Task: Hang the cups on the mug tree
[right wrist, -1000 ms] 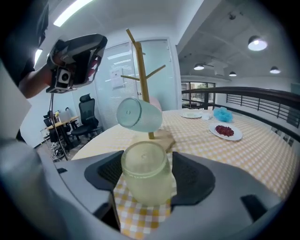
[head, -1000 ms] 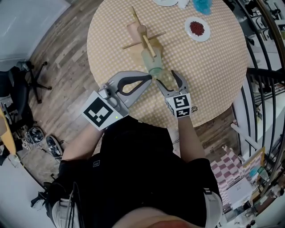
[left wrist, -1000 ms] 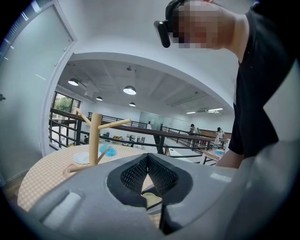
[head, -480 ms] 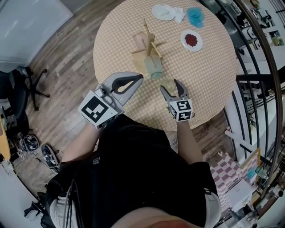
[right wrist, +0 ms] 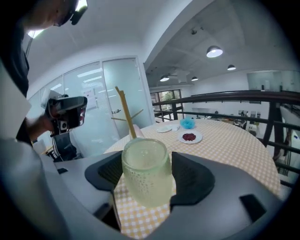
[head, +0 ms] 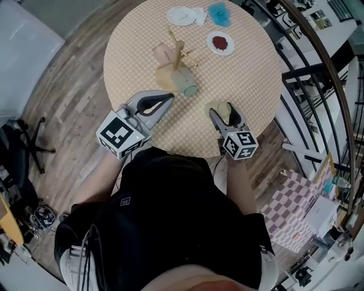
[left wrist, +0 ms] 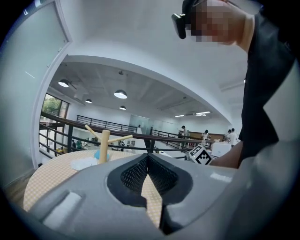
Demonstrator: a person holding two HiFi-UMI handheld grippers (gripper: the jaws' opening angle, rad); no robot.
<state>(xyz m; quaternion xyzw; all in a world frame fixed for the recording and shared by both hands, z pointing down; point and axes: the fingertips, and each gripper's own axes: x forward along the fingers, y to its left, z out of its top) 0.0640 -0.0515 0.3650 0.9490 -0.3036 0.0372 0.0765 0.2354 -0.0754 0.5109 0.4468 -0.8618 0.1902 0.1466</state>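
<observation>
I am holding the pale green cup (right wrist: 146,176) in the right gripper (head: 223,117), jaws pressing its sides; the left gripper (head: 163,102) is sitting with jaws closed, empty.

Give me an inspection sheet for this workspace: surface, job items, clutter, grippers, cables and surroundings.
Surface: round table under a tan checked cloth.
Job's things: mug tree with a pink cup and a green cup against it; a pale green cup is off the tree.
Clutter: white plate, blue item and dish of red bits on the far side of the table.
Grippers: left gripper shut and empty; right gripper shut on the pale green cup.
Cables: nothing seen.
Surroundings: wood floor, black railing to the right, office chair to the left.
</observation>
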